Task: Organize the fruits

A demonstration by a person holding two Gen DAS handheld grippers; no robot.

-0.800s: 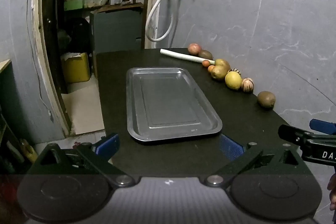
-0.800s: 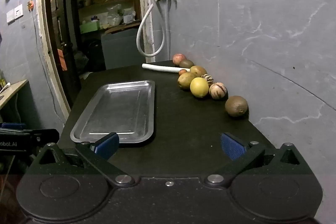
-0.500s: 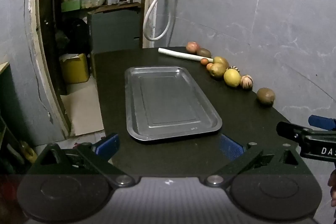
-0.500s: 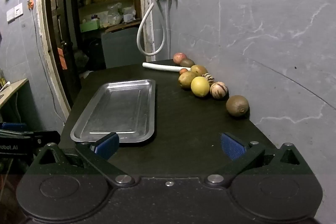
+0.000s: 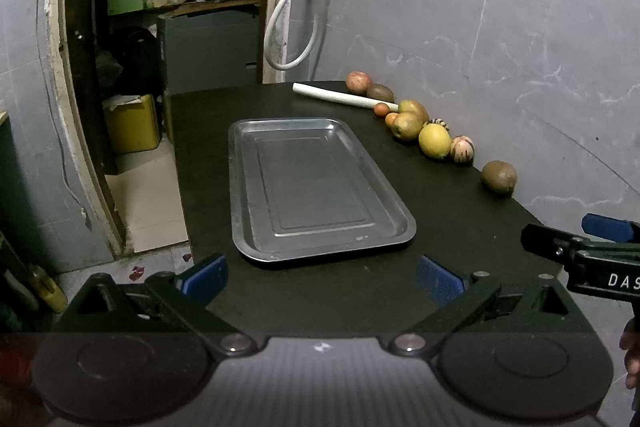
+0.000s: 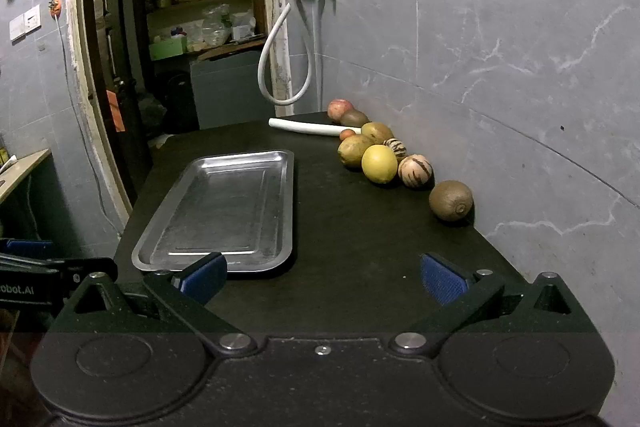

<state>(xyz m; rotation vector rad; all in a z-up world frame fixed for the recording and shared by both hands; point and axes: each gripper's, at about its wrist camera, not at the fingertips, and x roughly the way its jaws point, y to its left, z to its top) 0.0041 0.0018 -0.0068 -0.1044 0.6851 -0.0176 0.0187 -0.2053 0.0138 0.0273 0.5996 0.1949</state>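
Observation:
An empty metal tray (image 5: pixel 320 187) (image 6: pixel 224 207) lies on the black table (image 5: pixel 440 219). Several fruits line the wall at the right: a brown kiwi (image 5: pixel 499 177) (image 6: pixel 451 200) nearest, then a striped round fruit (image 5: pixel 462 149) (image 6: pixel 415 171), a yellow lemon (image 5: pixel 434 141) (image 6: pixel 379 163), a green-yellow mango (image 5: pixel 407 125) (image 6: pixel 354 151), and a red apple (image 5: pixel 359 81) (image 6: pixel 340 109) farthest. My left gripper (image 5: pixel 322 277) is open and empty at the table's near edge, before the tray. My right gripper (image 6: pixel 322 277) is open and empty, near the front edge right of the tray.
A white tube (image 5: pixel 340 97) (image 6: pixel 308 127) lies on the table beyond the tray. A white hose (image 5: pixel 288 23) hangs on the grey wall. A doorway with shelves and a yellow container (image 5: pixel 132 125) is at the left; the floor drops off left of the table.
The left view has shifted slightly, the tray and fruits sitting a little lower and nearer. The right gripper has barely moved. Both grippers stay open.

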